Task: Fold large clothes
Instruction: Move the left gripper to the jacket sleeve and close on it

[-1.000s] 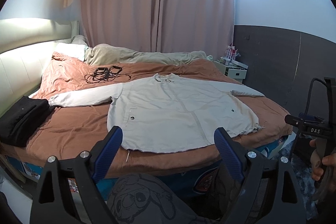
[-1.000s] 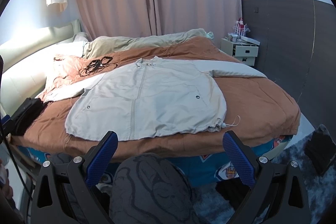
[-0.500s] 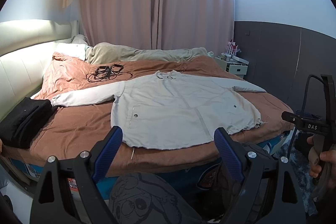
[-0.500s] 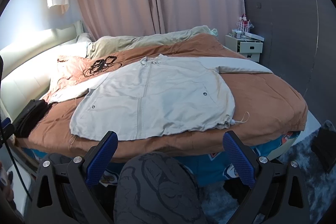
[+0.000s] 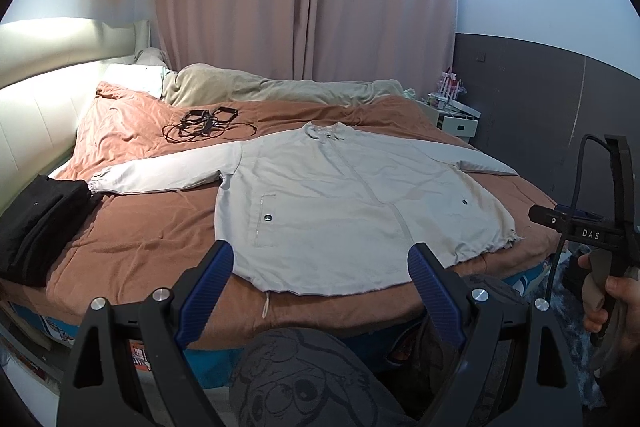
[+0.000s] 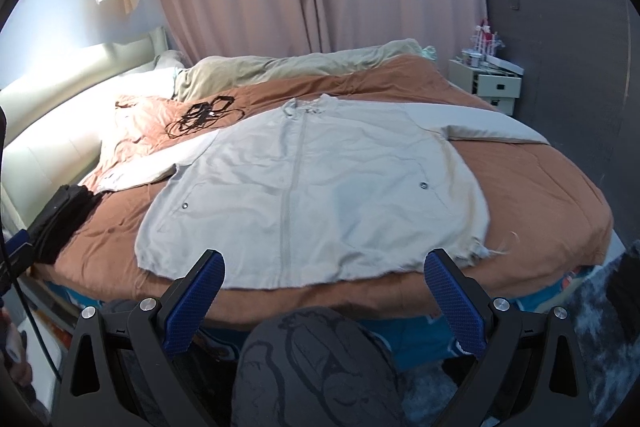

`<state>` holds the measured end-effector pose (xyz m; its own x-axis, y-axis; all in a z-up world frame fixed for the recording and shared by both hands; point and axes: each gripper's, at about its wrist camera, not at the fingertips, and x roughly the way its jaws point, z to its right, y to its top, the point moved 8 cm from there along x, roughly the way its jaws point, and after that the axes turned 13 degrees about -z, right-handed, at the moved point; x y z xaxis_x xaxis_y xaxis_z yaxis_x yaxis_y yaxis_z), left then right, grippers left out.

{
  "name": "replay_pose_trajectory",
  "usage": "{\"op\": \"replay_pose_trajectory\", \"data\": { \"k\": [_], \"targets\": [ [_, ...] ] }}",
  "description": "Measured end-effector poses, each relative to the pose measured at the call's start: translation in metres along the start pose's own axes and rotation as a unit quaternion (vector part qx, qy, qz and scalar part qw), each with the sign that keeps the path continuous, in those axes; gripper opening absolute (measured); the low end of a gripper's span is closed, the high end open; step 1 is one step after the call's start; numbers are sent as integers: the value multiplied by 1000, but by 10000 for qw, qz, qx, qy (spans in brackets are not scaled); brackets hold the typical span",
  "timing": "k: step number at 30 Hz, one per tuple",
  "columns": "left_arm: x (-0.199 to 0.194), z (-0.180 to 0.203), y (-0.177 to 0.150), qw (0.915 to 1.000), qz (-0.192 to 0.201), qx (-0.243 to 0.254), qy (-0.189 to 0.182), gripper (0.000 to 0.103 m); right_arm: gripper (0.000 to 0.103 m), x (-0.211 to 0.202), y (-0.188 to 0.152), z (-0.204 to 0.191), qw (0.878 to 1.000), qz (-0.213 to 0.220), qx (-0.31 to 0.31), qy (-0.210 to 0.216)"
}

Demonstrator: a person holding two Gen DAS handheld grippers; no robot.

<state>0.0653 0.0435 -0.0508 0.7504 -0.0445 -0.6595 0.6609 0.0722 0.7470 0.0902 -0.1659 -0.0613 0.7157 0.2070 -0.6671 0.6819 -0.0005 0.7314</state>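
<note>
Left wrist view shows my left gripper (image 5: 320, 265) with its blue fingers (image 5: 206, 287) wide apart and nothing between them. It hangs in front of the near edge of the bed (image 5: 132, 239), not touching anything. The light grey jacket (image 5: 352, 203) lies flat and face up on the brown cover, with its hem along the near edge of the bed and its collar toward the far side. One sleeve (image 5: 160, 177) is stretched out toward the head end of the bed, and the other sleeve (image 5: 480, 165) reaches toward the foot end. A pile of black folded clothes (image 5: 36, 223) sits at the near corner by the headboard, just beside the cuff of the first sleeve. A bundle of black cables (image 5: 204, 123) lies on the cover beyond that sleeve, near the beige blanket (image 5: 272, 89) along the far edge. At the right border of this view I see my right hand (image 5: 612, 303) around the handle of the other tool.

From the right wrist view, my right gripper (image 6: 324, 277) also has its fingers (image 6: 454, 293) spread open and empty, in front of the hem of the jacket (image 6: 320, 187) and apart from it. A drawstring end (image 6: 506, 245) sticks out from the hem corner on the foot-end side. A white bedside cabinet (image 6: 492, 87) stands past the far corner of the bed (image 6: 560, 195).
</note>
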Motion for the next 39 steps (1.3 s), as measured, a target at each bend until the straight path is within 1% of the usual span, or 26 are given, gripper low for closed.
{"op": "replay_pose_trajectory", "data": {
  "k": [4, 12, 19, 25, 27, 29, 37, 38, 39],
  "targets": [
    [17, -17, 11, 9998, -64, -102, 126, 90, 101, 23, 19, -12, 9998, -74, -1, 176],
    [61, -59, 32, 9974, -386, -465, 390, 90, 101, 76, 62, -39, 9984, -262, -20, 501],
    [97, -95, 41, 9936, -665, -727, 553, 90, 101, 129, 90, -72, 9957, -504, -128, 769],
    [121, -125, 53, 9906, -783, -922, 641, 90, 101, 175, 116, -106, 9925, -670, -159, 1010],
    [131, -139, 56, 9884, -856, -1070, 656, 90, 101, 188, 123, -114, 9918, -746, -79, 1034],
    [140, -155, 58, 9858, -922, -1239, 668, 90, 101, 203, 133, -128, 9901, -783, -56, 1163],
    [169, -215, 79, 9771, -1005, -1581, 1007, 90, 100, 260, 158, -175, 9875, -913, -179, 1275],
    [173, -222, 81, 9763, -1018, -1615, 1024, 90, 99, 269, 160, -180, 9862, -950, -140, 1347],
    [178, -231, 82, 9749, -1039, -1670, 1043, 90, 95, 277, 161, -183, 9853, -977, -109, 1399]
  ]
}}
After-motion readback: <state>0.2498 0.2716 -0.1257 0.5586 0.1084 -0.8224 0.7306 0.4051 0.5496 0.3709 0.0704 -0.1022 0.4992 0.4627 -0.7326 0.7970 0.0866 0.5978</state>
